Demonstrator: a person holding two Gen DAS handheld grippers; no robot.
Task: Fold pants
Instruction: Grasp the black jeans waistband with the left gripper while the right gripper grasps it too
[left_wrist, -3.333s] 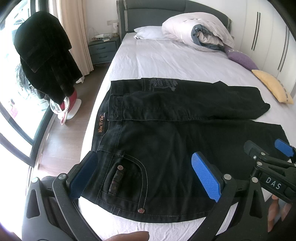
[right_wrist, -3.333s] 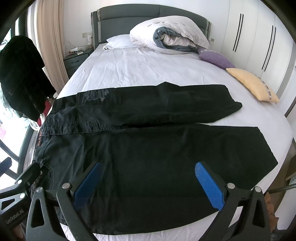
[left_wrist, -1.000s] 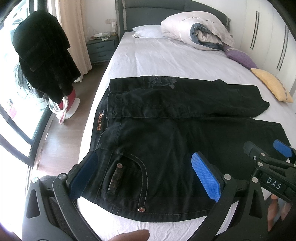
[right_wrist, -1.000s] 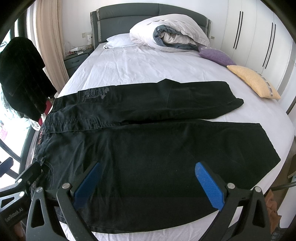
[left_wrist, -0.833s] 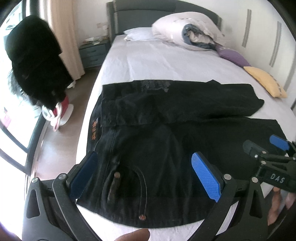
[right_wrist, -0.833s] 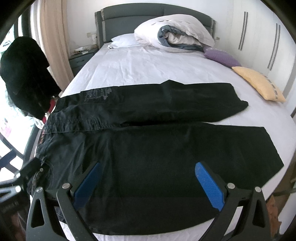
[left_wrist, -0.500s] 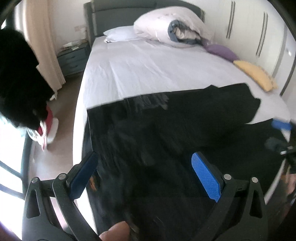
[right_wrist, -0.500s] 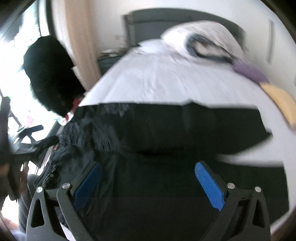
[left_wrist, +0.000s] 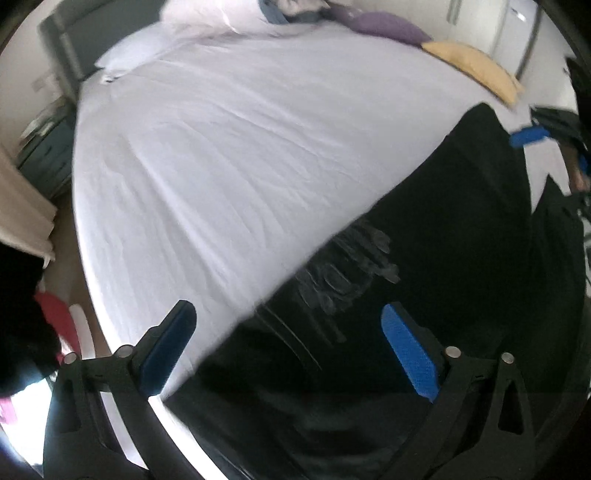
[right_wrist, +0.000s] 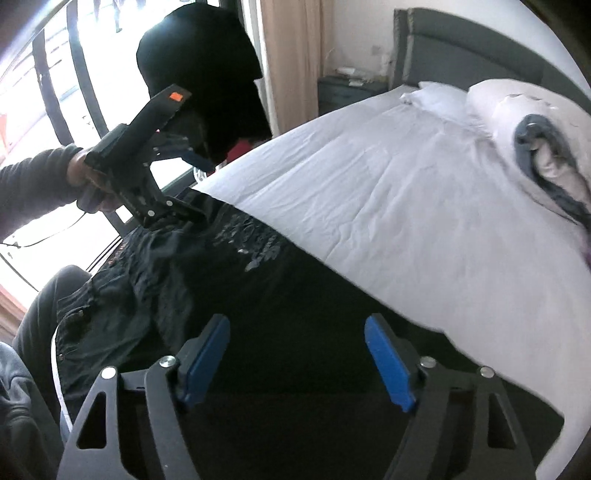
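Note:
The black pants (left_wrist: 424, 266) lie flat on the white bed sheet (left_wrist: 240, 166), with a grey print near the waist (right_wrist: 251, 240). My left gripper (left_wrist: 291, 350) hangs open over the pants' far edge by the waistband, one blue pad above the sheet and the other above the cloth. From the right wrist view this left gripper (right_wrist: 199, 188) sits in a person's hand at the waist corner. My right gripper (right_wrist: 295, 360) is over the far pant leg. Its jaws are closing, and the pads press on nothing. It shows small at the far right (left_wrist: 528, 136).
A rolled white and grey duvet (right_wrist: 535, 140) and a white pillow (right_wrist: 436, 96) lie at the headboard. Purple (left_wrist: 384, 26) and yellow (left_wrist: 472, 62) cushions rest on the far side. A dark garment (right_wrist: 199, 62) hangs by the window, beside a curtain and a nightstand (right_wrist: 343, 88).
Both grippers have swept from the near edge of the pants across to the far edge and rolled, tilting the views. The right jaws stand narrower than before.

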